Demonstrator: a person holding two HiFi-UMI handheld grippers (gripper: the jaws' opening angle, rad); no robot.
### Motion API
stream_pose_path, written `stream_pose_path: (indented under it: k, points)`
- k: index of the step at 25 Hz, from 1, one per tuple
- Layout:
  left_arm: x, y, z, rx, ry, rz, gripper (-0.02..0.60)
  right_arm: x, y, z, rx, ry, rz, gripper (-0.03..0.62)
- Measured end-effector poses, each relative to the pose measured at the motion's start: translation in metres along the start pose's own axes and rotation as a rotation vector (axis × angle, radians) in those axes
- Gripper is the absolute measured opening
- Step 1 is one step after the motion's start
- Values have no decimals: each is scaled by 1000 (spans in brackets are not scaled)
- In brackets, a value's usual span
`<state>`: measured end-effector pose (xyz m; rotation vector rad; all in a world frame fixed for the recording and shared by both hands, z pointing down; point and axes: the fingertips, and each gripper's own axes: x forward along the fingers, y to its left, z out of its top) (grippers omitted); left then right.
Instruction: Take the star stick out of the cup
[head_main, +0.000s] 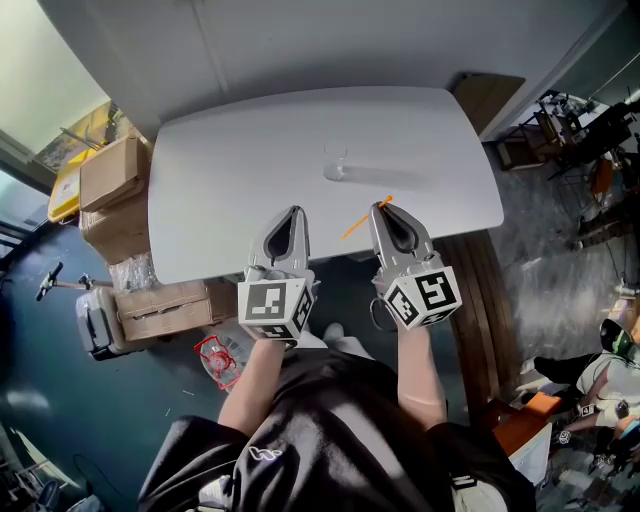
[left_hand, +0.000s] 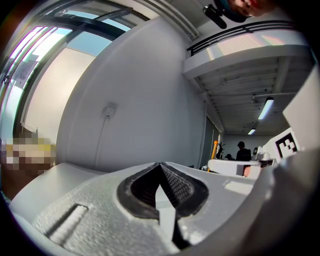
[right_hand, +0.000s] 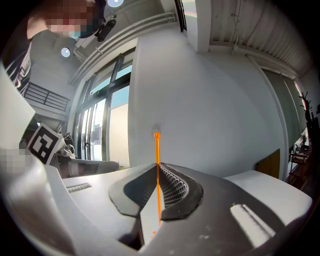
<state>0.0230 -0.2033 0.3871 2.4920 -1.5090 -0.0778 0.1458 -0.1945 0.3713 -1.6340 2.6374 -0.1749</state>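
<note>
A thin orange star stick is clamped in my right gripper, which is shut on it near the white table's front edge. In the head view the stick slants down to the left of the jaws, clear of the cup. In the right gripper view the stick rises straight out of my right gripper to a small round end. The clear cup stands upright at mid-table, beyond both grippers. My left gripper is shut and holds nothing; in the left gripper view its tips meet against a white wall.
Cardboard boxes and a yellow item are stacked left of the table, with another box and a red object on the floor. A wooden bench runs along the right. A person sits at lower right.
</note>
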Motion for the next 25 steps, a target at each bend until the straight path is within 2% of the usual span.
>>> stream_pose_path:
  k: [25]
  points:
    - [4,5,-4,-4,10,-4,5,8,-4,-13,-5,29,-9,18]
